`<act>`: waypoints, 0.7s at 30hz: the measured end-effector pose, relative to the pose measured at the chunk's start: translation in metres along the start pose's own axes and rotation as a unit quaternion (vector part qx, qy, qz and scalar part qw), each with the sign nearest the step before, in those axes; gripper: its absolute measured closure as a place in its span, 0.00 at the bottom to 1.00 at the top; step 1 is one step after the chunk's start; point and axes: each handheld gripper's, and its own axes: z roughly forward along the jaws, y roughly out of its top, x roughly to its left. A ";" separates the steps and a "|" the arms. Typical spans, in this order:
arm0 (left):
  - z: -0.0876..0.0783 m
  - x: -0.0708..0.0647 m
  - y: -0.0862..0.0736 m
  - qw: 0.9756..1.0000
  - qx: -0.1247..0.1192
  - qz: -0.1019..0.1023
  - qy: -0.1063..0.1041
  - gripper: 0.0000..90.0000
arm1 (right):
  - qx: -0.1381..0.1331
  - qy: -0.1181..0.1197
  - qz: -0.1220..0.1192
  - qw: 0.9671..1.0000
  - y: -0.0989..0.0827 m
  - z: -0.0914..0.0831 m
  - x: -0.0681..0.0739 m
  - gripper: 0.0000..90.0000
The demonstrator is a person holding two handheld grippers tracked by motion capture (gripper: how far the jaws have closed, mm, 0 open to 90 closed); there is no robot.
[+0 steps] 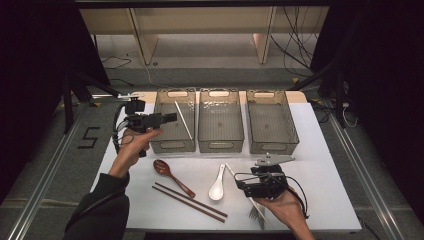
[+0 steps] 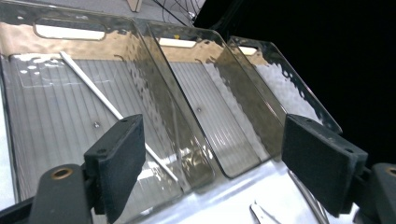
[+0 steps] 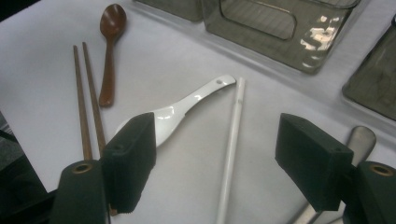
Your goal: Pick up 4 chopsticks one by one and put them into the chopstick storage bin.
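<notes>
My left gripper hovers at the left wall of the left clear bin, jaws open and empty. A white chopstick lies slanted inside that bin. My right gripper is low over the white mat, open, with a second white chopstick lying on the mat between and below its jaws, untouched. Left of it lies a white ceramic spoon. Further left are a brown wooden spoon and a pair of brown chopsticks.
The middle bin and right bin stand in a row behind the mat's front area. A metal utensil lies under the right hand. Dark frames and cables surround the table.
</notes>
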 end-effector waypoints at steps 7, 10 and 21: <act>-0.004 -0.009 -0.024 1.000 0.004 0.010 -0.016 0.22 | 0.026 -0.007 0.000 1.000 -0.001 0.002 0.000 0.37; -0.007 -0.012 -0.035 1.000 -0.003 0.008 -0.022 0.22 | 0.036 -0.011 0.000 0.999 -0.001 0.003 -0.001 0.39; -0.017 -0.021 -0.065 0.999 0.003 0.025 -0.040 0.21 | 0.090 -0.026 0.004 0.996 -0.007 0.011 0.001 0.49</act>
